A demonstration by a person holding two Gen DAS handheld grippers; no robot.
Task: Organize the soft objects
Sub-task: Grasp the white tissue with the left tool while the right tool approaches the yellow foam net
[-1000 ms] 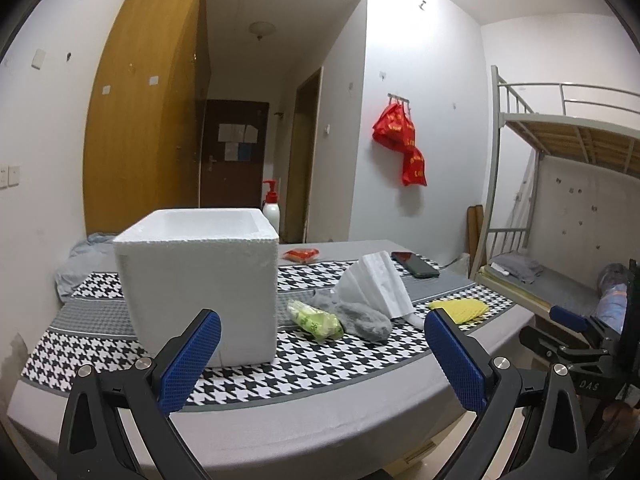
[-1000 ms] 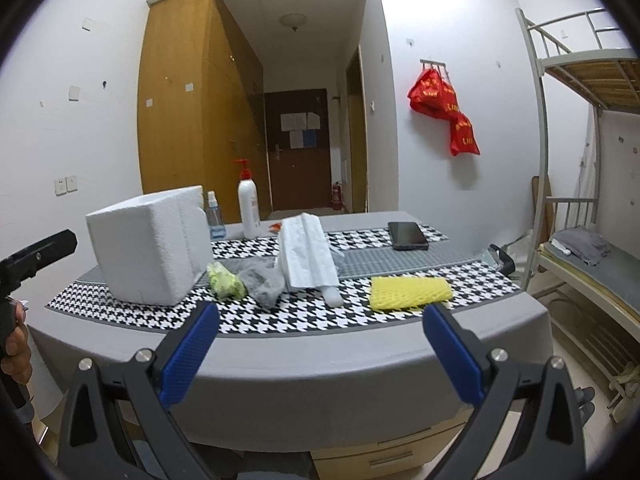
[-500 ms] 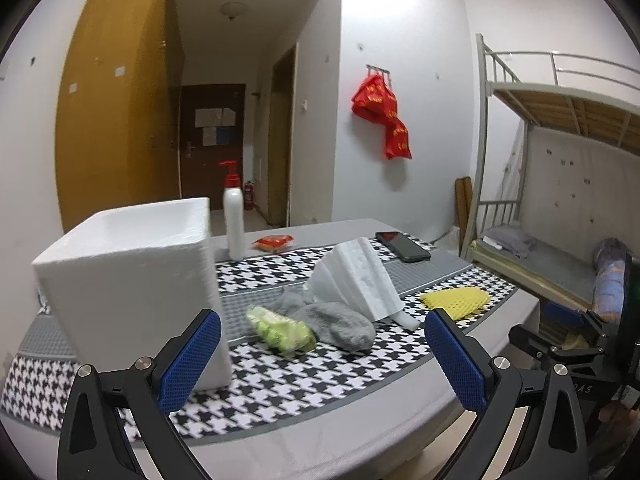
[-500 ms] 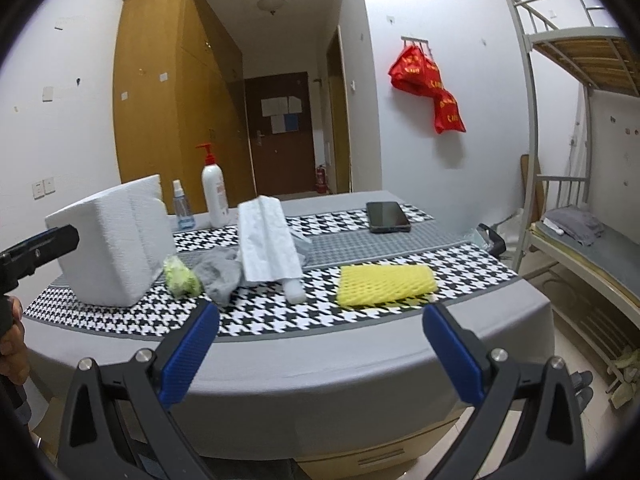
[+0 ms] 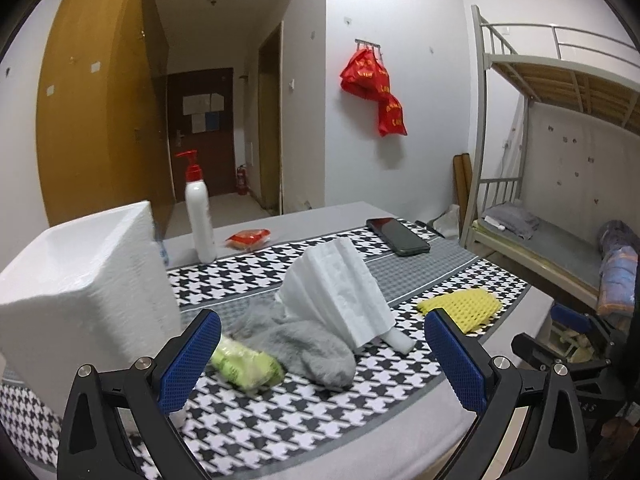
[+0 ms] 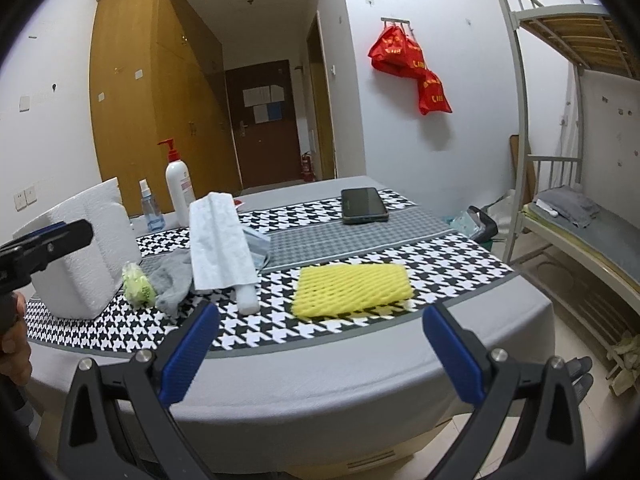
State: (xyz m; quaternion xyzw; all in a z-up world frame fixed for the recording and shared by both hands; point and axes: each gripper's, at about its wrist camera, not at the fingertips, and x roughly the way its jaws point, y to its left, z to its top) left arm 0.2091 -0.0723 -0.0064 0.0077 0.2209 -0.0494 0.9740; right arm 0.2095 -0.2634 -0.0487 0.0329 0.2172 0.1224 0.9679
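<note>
Left tool released above grey crumpled sock and a green, maybe plastic, soft bundle, beside white foam box, right tool released, empty, near yellow foam net sleeve on houndstooth-covered counter

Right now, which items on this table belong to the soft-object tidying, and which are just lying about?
Belongs to the job:
- grey sock
- green foam net
- yellow foam net
- white foam sheet
- white foam box, the likely container

Just lying about:
- phone
- pump bottle
- small spray bottle
- red packet
</note>
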